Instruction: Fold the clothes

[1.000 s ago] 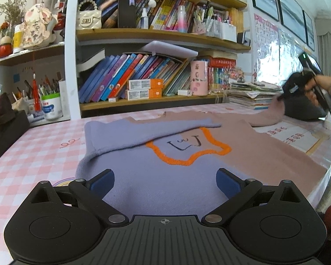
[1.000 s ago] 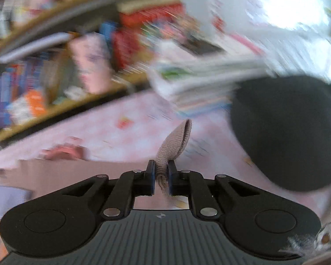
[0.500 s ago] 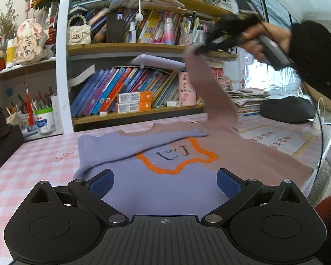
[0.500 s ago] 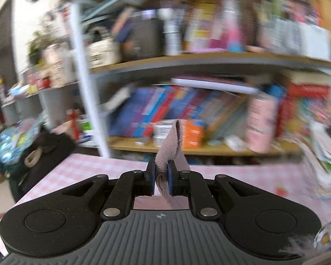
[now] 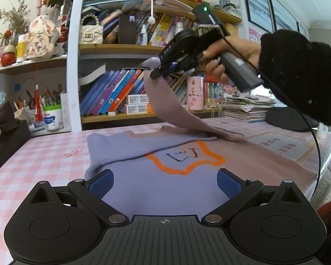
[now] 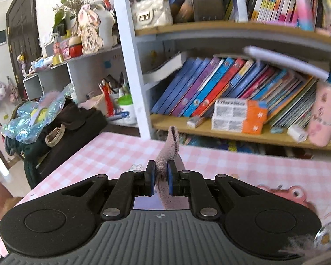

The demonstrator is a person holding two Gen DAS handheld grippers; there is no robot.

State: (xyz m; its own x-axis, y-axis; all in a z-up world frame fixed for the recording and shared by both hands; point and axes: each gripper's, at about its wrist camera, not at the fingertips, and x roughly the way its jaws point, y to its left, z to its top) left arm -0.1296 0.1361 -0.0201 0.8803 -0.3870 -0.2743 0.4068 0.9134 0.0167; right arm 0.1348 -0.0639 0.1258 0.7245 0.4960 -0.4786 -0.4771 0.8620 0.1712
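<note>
Bright daylight, seemingly from the right; fisheye bends edges, and the right-wrist bookshelf (image 6: pixel 242 84) smears with blur.

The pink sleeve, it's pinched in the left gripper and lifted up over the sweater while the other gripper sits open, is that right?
Not quite: the right gripper pinches the pink sleeve, not the left. The right wrist view shows its pads closed on the cuff, and the left wrist view shows it lifting the sleeve above the sweater. The open one is the left gripper.

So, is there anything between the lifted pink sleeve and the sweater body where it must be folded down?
Nothing visible. The right claw holds the sleeve above the sweater, whose front lies bare.
</note>
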